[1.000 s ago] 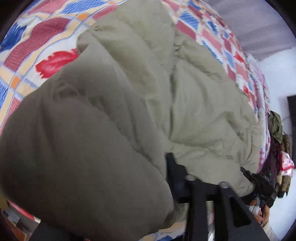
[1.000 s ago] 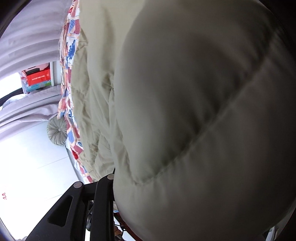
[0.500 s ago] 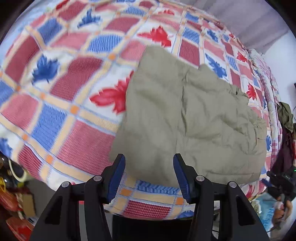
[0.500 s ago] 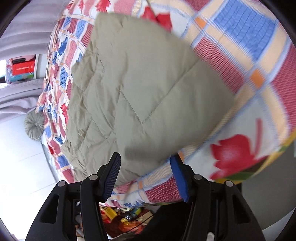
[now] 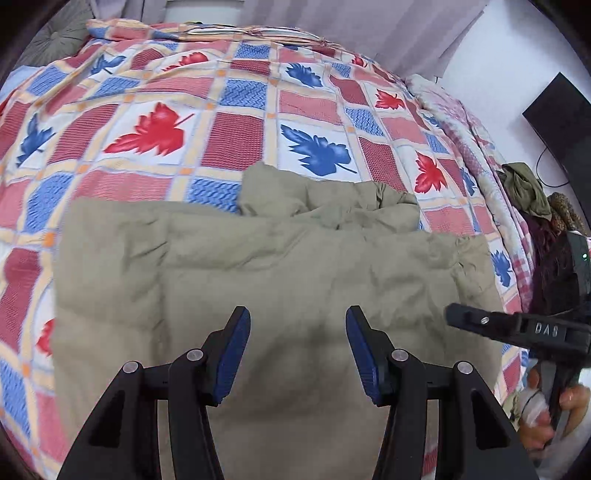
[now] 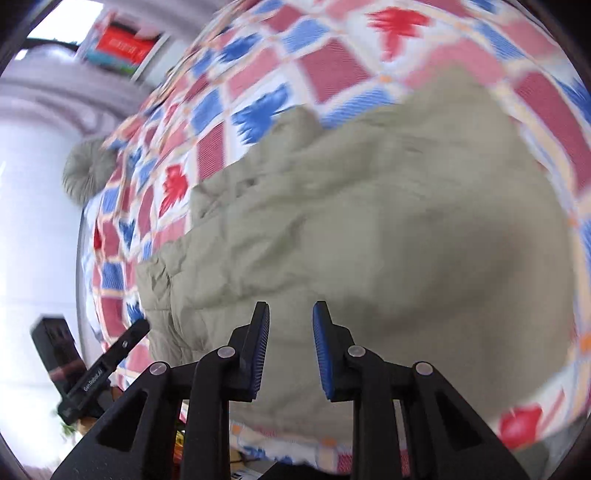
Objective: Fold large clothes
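A padded olive jacket (image 5: 288,266) lies folded into a thick pad on the leaf-patterned bedspread (image 5: 236,136), near the bed's front edge. My left gripper (image 5: 298,317) hovers above its near part, open, with nothing between the blue pads. In the right wrist view the same jacket (image 6: 388,229) fills the middle. My right gripper (image 6: 290,310) hangs over it with jaws closing to a narrow gap, nothing between them. One of the right gripper's fingers (image 5: 480,321) shows at the right edge of the left wrist view, with a hand (image 5: 554,410) below it.
A pile of dark clothes (image 5: 543,229) lies off the bed's right side below a black screen (image 5: 561,118). A round grey cushion (image 6: 88,170) and pale curtains (image 5: 369,22) stand at the bed's head. A red box (image 6: 125,46) sits on a shelf.
A second ago both grippers held the jacket close to the cameras. They let it go onto the bed, then drew back upward and rolled. The right jaws are narrower than half a second ago.
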`<action>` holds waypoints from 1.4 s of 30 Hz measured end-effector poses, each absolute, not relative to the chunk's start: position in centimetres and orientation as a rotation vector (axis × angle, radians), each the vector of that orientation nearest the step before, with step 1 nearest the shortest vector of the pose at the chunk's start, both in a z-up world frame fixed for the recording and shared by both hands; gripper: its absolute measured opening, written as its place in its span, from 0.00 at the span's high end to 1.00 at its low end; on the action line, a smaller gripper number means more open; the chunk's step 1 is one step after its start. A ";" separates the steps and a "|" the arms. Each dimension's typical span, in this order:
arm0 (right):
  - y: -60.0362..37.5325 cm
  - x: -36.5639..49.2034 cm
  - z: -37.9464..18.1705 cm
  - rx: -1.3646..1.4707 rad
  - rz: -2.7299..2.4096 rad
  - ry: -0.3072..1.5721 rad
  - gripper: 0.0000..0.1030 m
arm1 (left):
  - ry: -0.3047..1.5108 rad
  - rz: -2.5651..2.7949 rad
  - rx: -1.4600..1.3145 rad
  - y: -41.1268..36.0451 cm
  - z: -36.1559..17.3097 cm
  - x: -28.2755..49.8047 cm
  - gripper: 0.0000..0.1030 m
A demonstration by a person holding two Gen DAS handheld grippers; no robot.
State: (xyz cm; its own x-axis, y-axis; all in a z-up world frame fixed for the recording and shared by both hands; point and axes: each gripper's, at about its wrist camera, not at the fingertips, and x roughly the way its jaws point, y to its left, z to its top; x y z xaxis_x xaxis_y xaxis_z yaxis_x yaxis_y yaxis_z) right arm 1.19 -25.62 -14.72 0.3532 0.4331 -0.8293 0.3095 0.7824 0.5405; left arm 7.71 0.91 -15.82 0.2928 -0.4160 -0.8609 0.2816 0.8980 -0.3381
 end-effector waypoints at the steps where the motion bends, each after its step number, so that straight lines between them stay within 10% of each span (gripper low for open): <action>1: -24.5 2.5 -15.4 0.678 0.111 1.234 0.74 | 1.181 -0.451 -0.113 0.1 -16.9 8.3 0.46; 10: -23.2 6.7 -24.0 0.578 0.130 1.297 0.93 | 1.188 -0.387 -0.026 -2.0 -25.4 11.2 0.46; 42: -39.6 5.8 -22.9 0.525 -0.338 1.244 0.89 | 1.247 -0.045 -0.127 9.5 -26.1 19.1 0.46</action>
State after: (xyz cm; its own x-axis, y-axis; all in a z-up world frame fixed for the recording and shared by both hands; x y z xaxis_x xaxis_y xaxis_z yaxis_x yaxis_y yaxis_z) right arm 5.79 -39.56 -22.86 0.2951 0.0383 -0.9547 0.5161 0.8345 0.1930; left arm 19.06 9.53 -26.06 0.3183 -0.1040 -0.9423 -0.0351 0.9920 -0.1214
